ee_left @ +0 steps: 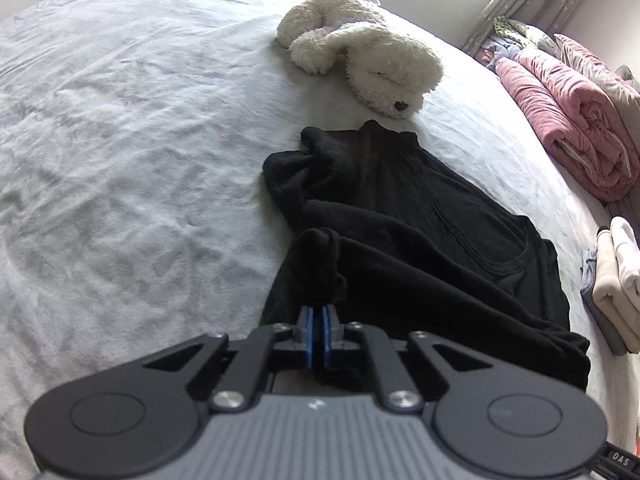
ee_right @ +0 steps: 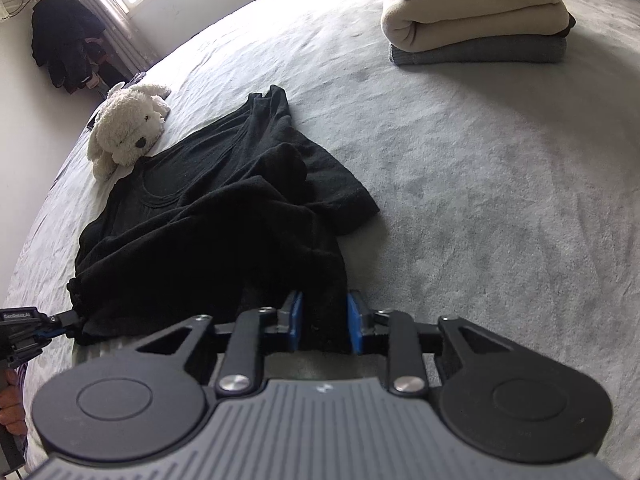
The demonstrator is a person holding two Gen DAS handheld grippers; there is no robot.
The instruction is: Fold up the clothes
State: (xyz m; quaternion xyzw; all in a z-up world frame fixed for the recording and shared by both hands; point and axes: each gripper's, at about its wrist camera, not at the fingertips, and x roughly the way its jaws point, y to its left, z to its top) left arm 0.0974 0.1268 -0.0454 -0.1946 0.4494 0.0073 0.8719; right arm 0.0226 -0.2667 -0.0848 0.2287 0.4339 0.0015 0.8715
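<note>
Left wrist view showed the left gripper (ee_left: 319, 314) with fingers pinched tight on a bunched edge of the black shirt (ee_left: 420, 216), which lay crumpled mid-bed (ee_left: 120, 120) beside a plush dog (ee_left: 372, 48); the right gripper (ee_right: 323, 320) stood parted, straddling the shirt's hem.

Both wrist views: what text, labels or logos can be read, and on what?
"OAS": white letters on a black strip at the lower right corner of the left wrist view.
A white label on the left gripper, seen from the right wrist view: too blurred to read.
A small white logo on the right gripper body: no letters.
</note>
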